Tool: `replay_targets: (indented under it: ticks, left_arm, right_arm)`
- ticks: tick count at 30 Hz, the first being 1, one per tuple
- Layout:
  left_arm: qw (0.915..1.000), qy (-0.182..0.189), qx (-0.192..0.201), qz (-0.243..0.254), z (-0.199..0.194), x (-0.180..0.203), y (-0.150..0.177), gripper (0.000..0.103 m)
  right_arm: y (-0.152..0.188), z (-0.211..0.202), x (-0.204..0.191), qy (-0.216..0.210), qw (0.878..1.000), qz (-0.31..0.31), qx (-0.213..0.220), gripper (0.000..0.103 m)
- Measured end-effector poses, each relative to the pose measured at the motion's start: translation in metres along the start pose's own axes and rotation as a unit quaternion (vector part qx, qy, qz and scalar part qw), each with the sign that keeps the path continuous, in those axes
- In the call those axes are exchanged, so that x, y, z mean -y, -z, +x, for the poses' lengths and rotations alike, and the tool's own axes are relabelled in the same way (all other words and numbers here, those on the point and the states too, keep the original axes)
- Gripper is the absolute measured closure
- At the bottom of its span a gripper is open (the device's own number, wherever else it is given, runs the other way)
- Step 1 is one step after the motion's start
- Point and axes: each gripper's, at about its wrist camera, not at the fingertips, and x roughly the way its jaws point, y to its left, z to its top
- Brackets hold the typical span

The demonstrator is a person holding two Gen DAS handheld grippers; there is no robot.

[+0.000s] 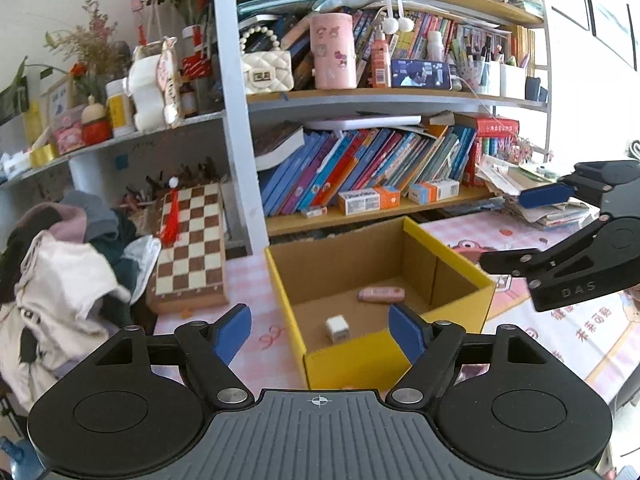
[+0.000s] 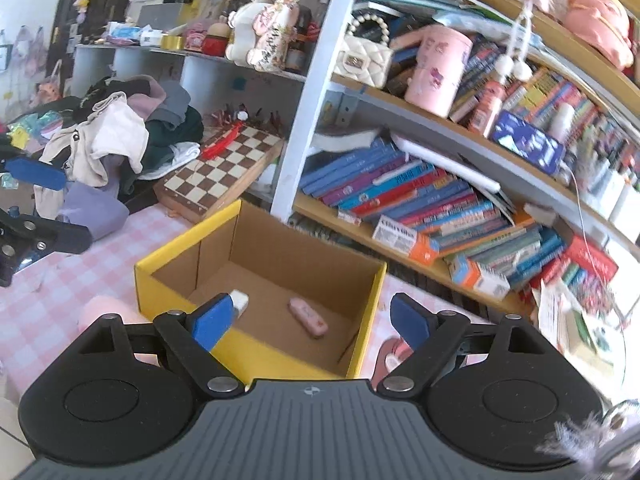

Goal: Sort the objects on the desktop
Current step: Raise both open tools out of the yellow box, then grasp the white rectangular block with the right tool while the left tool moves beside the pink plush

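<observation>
Shelving [image 1: 240, 128] filled the back of both views, books [image 1: 360, 168] leaning along its lower boards and a pink cup [image 1: 333, 51] above them. Clothes [image 1: 60, 264] lay heaped at the left, just beside a chessboard [image 1: 191, 240] propped against the shelf post. On the pink checked cloth [image 2: 80, 264] stood a yellow box [image 1: 396, 356] — open at the top, brown inside. Two things lay on its floor, apart from each other: a pink eraser [image 1: 381, 293] toward the far wall and a small white cube [image 1: 337, 328] nearer the front wall. The left gripper [image 1: 320, 330] hung over the box's near edge, fingers spread wide, holding nothing. The right gripper [image 2: 312, 320] hung over the box from the other side — its fingers also wide apart and empty, the left pad [image 2: 212, 320] partly covering the cube.
</observation>
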Motion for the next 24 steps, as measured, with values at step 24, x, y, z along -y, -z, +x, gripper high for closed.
replay_targets:
  ticks: [24]
  left_arm:
    - [0.9920, -0.037, -0.103, -0.063, -0.005, 0.010, 0.112, 0.024]
  right_arm:
    - [0.122, -0.007, -0.074, -0.010, 0.988, 0.085, -0.128, 0.012]
